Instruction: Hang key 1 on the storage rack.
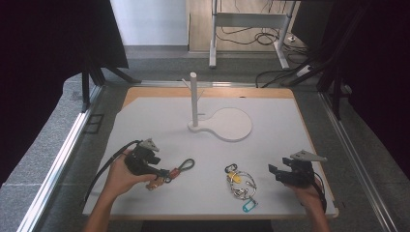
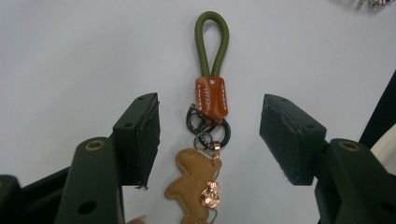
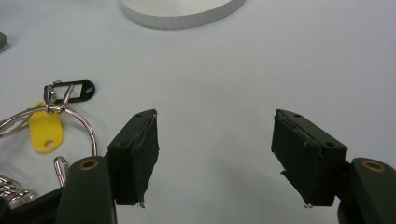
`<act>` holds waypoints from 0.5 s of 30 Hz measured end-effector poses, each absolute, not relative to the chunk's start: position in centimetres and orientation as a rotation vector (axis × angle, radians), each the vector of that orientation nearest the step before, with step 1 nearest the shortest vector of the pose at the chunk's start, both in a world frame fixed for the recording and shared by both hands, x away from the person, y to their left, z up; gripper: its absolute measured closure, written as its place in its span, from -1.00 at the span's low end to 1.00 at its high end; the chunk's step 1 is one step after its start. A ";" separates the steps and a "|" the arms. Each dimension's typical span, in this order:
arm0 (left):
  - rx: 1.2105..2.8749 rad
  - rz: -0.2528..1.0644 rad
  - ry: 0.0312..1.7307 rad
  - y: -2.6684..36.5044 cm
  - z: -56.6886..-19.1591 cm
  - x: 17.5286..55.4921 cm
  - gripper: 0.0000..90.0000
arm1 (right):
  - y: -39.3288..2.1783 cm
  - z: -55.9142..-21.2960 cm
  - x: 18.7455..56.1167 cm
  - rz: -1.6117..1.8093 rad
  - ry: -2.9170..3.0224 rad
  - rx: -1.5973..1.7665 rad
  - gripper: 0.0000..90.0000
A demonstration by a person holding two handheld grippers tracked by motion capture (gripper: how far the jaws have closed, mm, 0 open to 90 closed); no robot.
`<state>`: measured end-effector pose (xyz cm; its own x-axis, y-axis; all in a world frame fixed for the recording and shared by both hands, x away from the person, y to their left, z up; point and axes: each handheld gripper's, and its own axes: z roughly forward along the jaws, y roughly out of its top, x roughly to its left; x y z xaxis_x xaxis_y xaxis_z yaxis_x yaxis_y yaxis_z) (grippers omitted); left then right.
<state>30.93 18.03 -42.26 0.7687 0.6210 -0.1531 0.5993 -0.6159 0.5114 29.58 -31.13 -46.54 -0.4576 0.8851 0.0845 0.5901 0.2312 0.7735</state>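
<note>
Left gripper (image 2: 210,135), jaws spread wide, straddles the keychain (image 2: 208,121), whose long axis runs straight ahead between them

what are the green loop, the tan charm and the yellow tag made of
Green loop: looks like matte leather or faux-leather cord, round and smooth, held by a stitched orange leather-look band.
Tan charm: soft leather-look, with stitched edges, on dark metal rings.
Yellow tag: most likely plastic, flat and glossy, hung on shiny wire rings.
</note>
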 end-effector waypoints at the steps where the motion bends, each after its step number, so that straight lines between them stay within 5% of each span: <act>1: 2.428 0.051 0.908 17.8 -42.3 31.1 -0.13 | -31.1 -46.6 29.6 1.083 2.143 1.363 -0.30; 15: 2.649 -0.030 0.898 13.7 -43.6 33.5 0.04 | -30.5 -47.3 29.4 1.029 2.178 1.368 -0.30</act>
